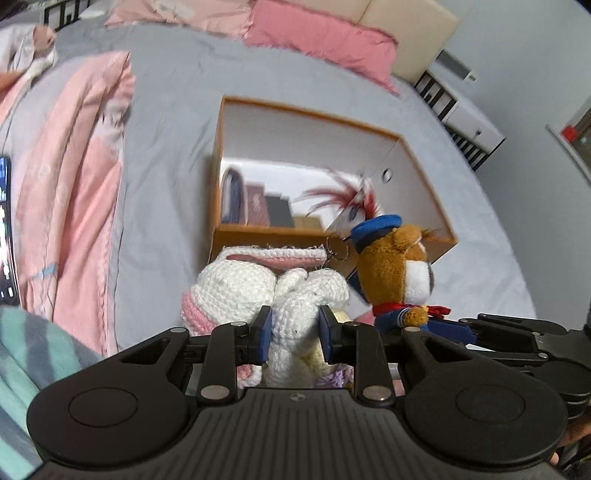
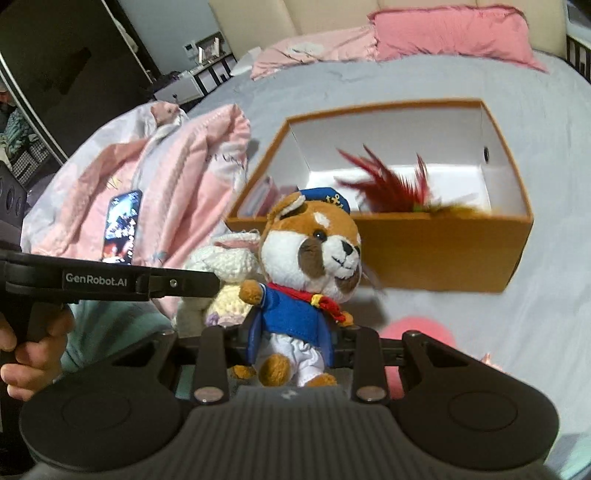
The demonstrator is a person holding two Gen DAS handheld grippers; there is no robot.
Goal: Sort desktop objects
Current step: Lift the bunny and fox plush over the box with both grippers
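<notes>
My left gripper (image 1: 293, 326) is shut on a white crocheted bunny (image 1: 295, 295) with pink ears, held above the grey bed. The bunny (image 2: 225, 266) also shows in the right wrist view, behind the other toy. My right gripper (image 2: 291, 343) is shut on the body of a brown plush dog (image 2: 310, 258) in a blue sailor coat and cap. That plush dog (image 1: 395, 266) hangs just right of the bunny. Beyond both toys sits an open orange box (image 1: 424, 166) with white inside walls, holding small boxes and red feathers (image 2: 388, 181).
A pink quilt (image 1: 74, 184) lies folded on the grey bed sheet (image 1: 177, 129), with a lit phone (image 2: 122, 225) on it. Pink pillows (image 2: 450, 33) rest at the headboard. A pink round object (image 2: 417, 332) lies on the sheet below the box. A hand (image 2: 33, 350) holds the left gripper's handle.
</notes>
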